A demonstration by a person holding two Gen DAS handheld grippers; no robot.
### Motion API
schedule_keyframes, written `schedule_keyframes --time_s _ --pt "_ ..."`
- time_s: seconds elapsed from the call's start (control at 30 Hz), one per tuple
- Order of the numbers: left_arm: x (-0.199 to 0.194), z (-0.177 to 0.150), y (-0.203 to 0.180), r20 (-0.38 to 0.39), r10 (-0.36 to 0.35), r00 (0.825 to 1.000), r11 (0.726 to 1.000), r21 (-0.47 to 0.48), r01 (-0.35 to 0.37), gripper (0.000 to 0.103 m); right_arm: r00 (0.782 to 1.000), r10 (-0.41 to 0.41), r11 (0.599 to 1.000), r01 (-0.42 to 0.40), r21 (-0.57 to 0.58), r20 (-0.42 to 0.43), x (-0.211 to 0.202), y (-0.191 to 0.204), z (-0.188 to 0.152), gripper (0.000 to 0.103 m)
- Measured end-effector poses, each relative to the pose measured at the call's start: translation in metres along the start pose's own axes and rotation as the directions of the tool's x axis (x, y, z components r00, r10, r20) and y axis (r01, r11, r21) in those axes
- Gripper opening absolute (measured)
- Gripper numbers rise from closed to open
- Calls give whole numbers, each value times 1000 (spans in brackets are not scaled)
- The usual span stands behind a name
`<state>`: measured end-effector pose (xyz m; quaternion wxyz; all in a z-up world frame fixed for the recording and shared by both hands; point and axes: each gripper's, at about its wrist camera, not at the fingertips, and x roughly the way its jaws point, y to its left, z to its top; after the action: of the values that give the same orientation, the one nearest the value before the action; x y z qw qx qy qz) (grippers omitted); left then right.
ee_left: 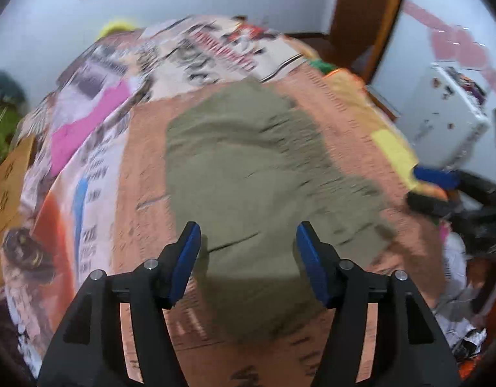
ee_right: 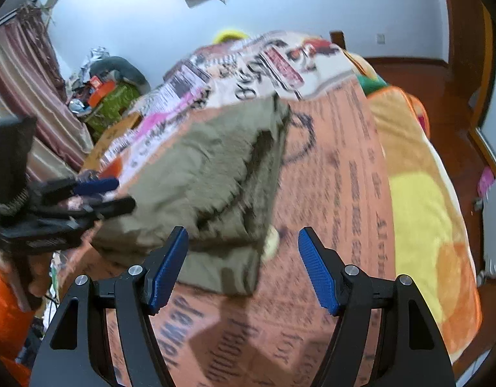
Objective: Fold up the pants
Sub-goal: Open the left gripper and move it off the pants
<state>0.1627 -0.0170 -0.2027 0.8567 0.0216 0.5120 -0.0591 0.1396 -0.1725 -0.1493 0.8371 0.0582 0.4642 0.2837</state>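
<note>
Two claws are hanging over the bed. My left claw (ee_left: 248, 242) is standing open with nothing in it. The folded olive-green cloth pants (ee_left: 248, 161) are lying on the orange printed blanket (ee_left: 144, 167). My right claw (ee_right: 243, 245) is open and empty too.

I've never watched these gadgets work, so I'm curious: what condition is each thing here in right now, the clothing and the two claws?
pants: olive, folded into a compact bundle, lying flat on the printed bedspread, held by neither gripper.
left gripper: open, nothing between its blue pads, above the pants.
right gripper: open, empty, over the pants' near corner.
</note>
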Motion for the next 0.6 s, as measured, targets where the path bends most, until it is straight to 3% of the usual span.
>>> schedule_keyframes --time_s 0.07,0.2,0.33,0.5,0.6 --pt "14 -13 8 -50 -3 999 1000 -13 2 62 1000 5 1000 -5 -4 13 5 6 6 67" --pt "16 -22 16 -25 -7 1000 1000 -8 7 69 1000 21 1000 -21 8 -4 23 11 7 67" --pt "7 -4 35 7 10 1000 999 -31 -10 69 997 15 999 -11 51 -81 47 0 -9 67" --pt "15 33 59 36 100 994 995 -18 -99 69 996 44 995 -36 91 -78 43 -10 -15 70" --pt "36 60 79 5 121 993 992 -47 -121 69 996 39 995 -32 93 -75 39 -11 -13 70"
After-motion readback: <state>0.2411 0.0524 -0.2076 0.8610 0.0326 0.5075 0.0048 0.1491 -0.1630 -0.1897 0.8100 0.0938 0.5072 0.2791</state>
